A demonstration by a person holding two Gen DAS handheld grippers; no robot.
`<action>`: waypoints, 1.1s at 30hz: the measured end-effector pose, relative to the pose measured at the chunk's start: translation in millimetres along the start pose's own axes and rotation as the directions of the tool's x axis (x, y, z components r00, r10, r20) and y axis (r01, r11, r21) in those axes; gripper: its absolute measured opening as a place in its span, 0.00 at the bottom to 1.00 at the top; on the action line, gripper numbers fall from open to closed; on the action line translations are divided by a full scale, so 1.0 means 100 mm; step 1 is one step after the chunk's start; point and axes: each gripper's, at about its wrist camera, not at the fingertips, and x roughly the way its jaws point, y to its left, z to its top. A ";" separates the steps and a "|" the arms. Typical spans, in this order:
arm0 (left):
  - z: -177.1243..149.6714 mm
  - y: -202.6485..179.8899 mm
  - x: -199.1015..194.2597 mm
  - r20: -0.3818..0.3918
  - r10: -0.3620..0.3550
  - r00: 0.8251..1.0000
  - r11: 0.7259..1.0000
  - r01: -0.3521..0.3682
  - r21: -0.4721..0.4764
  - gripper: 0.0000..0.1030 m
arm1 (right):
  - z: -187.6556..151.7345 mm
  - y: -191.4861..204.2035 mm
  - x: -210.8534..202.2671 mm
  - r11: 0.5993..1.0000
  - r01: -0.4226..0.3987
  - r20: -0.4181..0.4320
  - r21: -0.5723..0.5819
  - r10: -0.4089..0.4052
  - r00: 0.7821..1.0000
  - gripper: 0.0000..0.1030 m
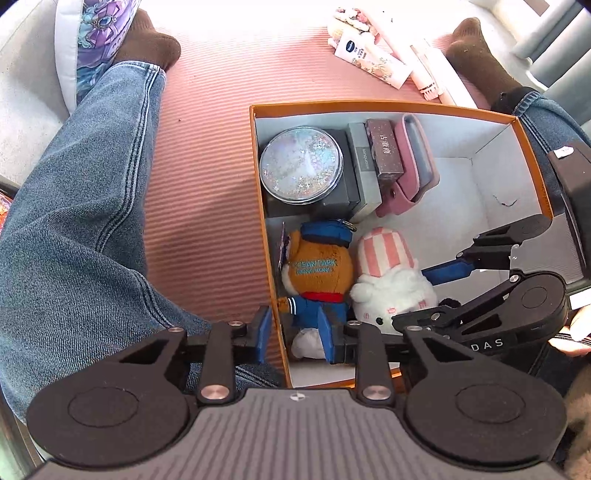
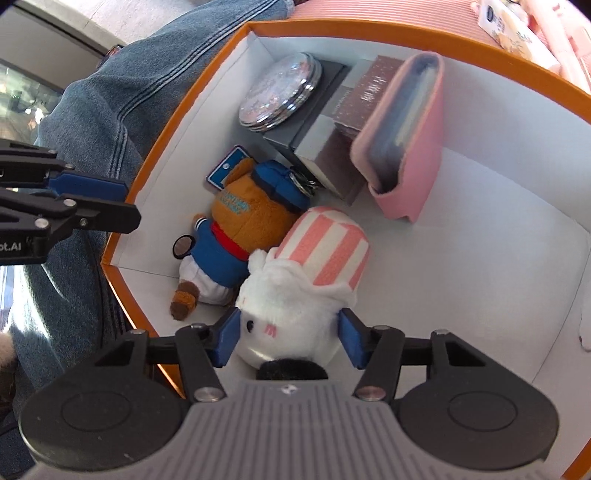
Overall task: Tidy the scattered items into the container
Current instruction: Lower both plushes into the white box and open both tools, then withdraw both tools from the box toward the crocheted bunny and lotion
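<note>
An orange box [image 1: 258,155] with a white inside [image 2: 461,280] holds a round glitter compact [image 1: 301,164], grey and brown small boxes [image 1: 384,149], a pink case [image 2: 406,140], a brown plush in blue uniform [image 1: 317,269] and a white plush with a pink striped hat [image 2: 295,306]. My right gripper [image 2: 290,338] is inside the box, its blue pads on either side of the white plush, jaws open around it; it also shows in the left wrist view [image 1: 436,291]. My left gripper [image 1: 295,332] is open, straddling the box's left wall near the brown plush.
The box sits on a pink ribbed mat [image 1: 207,166]. Several pink and white tubes and packets [image 1: 384,55] lie on the mat beyond the box. The person's jeans legs [image 1: 81,206] and brown socks [image 1: 480,51] flank the box. A patterned cushion [image 1: 92,33] is far left.
</note>
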 end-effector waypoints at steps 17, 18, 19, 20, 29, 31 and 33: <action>-0.02 0.03 0.00 0.008 0.018 1.000 1.000 -0.017 -0.013 0.29 | -0.02 0.05 -0.03 0.999 0.034 -0.001 -0.015 -0.034 0.999 0.62; -0.03 0.02 -0.01 0.014 0.018 1.000 1.000 -0.018 -0.007 0.30 | -0.02 0.04 -0.05 0.999 0.041 0.003 -0.012 -0.041 0.999 0.63; -0.04 0.02 -0.02 0.019 0.015 1.000 1.000 -0.015 -0.003 0.31 | -0.03 0.03 -0.07 0.999 0.049 0.008 -0.009 -0.049 0.999 0.66; -0.05 0.00 -0.03 0.025 0.010 1.000 1.000 -0.010 0.001 0.32 | -0.03 0.03 -0.10 0.998 0.055 0.015 -0.008 -0.055 0.998 0.67; -0.12 -0.07 -0.18 0.110 -0.009 0.994 1.000 0.009 0.005 0.35 | -0.13 0.18 -0.34 0.988 0.151 0.096 0.008 -0.151 0.984 0.73; -0.14 -0.07 -0.23 0.148 -0.004 0.989 1.000 0.003 0.008 0.35 | -0.17 0.20 -0.43 0.987 0.160 0.129 0.018 -0.161 0.979 0.74; -0.15 -0.08 -0.28 0.185 -0.011 0.983 1.000 0.008 0.019 0.35 | -0.22 0.21 -0.54 0.985 0.169 0.178 0.046 -0.175 0.968 0.74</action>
